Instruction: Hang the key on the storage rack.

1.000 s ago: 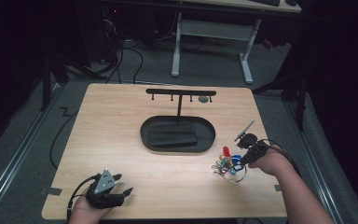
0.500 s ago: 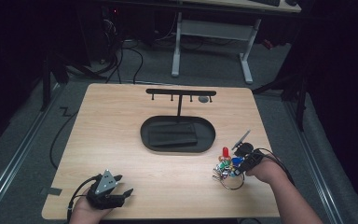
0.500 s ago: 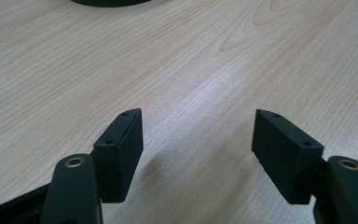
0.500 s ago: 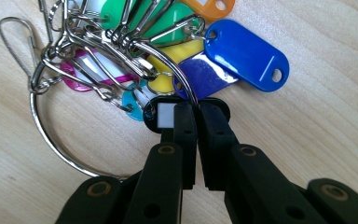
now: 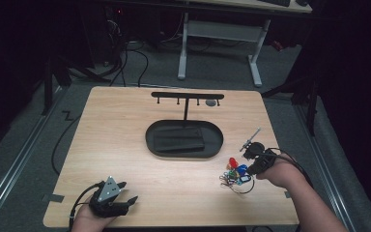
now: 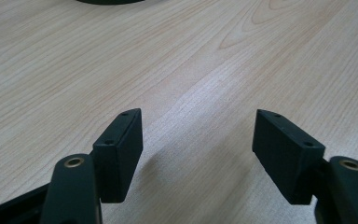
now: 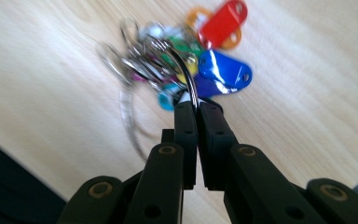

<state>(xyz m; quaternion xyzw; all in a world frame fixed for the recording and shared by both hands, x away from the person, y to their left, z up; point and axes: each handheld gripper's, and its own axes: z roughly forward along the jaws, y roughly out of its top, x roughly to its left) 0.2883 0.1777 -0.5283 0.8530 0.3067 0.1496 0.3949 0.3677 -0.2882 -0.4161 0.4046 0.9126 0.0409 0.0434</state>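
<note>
- Right gripper (image 7: pixel 196 105), right of the black oval tray (image 5: pixel 150 137), clenches the metal ring of a coloured-tag key bunch (image 7: pixel 182 60).
- Left gripper (image 6: pixel 198 140), nearer than the tray, released.

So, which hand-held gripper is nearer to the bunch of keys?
The right hand-held gripper: its jaws are shut on a ring of the bunch of keys. The left hand-held gripper rests open, far across the table near its front left corner.

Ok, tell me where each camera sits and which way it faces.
High view: above the person's side, looking forward and down on the light wooden table; forearms and both hand-held grippers show.
Left gripper view: on the left hand-held gripper, facing bare tabletop.
Right gripper view: on the right hand-held gripper, facing the bunch of coloured key tags on wire rings.
Shared: that bunch, also in the high view.
</note>
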